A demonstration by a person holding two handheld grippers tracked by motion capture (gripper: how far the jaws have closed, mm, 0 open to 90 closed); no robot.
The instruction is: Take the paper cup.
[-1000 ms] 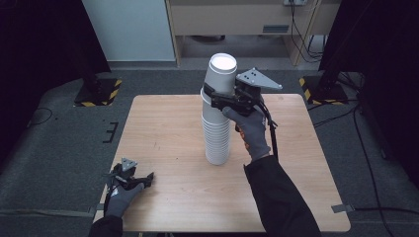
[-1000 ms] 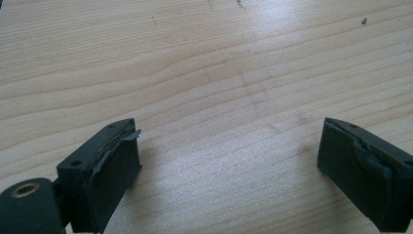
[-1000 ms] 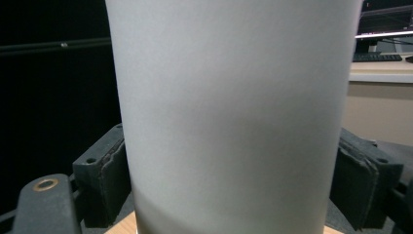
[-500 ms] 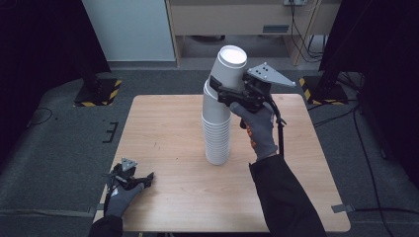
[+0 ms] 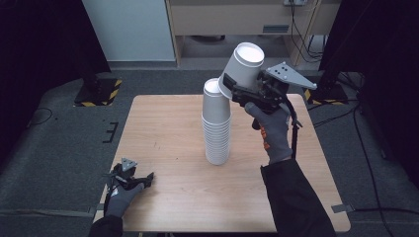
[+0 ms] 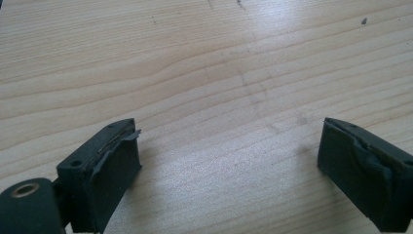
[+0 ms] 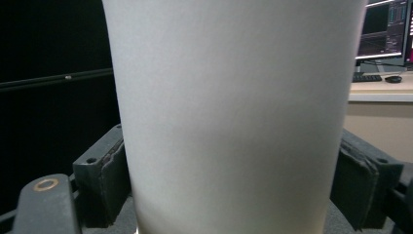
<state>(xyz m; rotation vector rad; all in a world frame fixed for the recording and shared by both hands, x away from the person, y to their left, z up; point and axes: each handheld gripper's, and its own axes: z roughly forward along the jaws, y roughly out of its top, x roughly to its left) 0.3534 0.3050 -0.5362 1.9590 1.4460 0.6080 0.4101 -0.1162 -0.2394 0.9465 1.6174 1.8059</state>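
A tall stack of white paper cups [image 5: 216, 123] stands upright near the middle of the wooden table [image 5: 163, 133]. My right gripper [image 5: 236, 88] is shut on a single white cup [image 5: 242, 69], held tilted in the air just above and to the right of the stack's top. Close up in the right gripper view, that cup [image 7: 234, 112] sits between the two black pads [image 7: 104, 175]. My left gripper [image 5: 129, 177] rests at the table's front left corner, open, with bare wood between its fingers [image 6: 104, 170].
A gloved hand and dark sleeve [image 5: 291, 192] reach across the table's right side. Dark floor surrounds the table, with cables [image 5: 365, 148] at the right and a yellow-and-black striped base [image 5: 99, 94] at the back left. A desk with a monitor [image 7: 384, 34] stands behind.
My right gripper has lifted the top cup off the stack, carrying it up and to the right and tilting it. The left gripper has stayed put.
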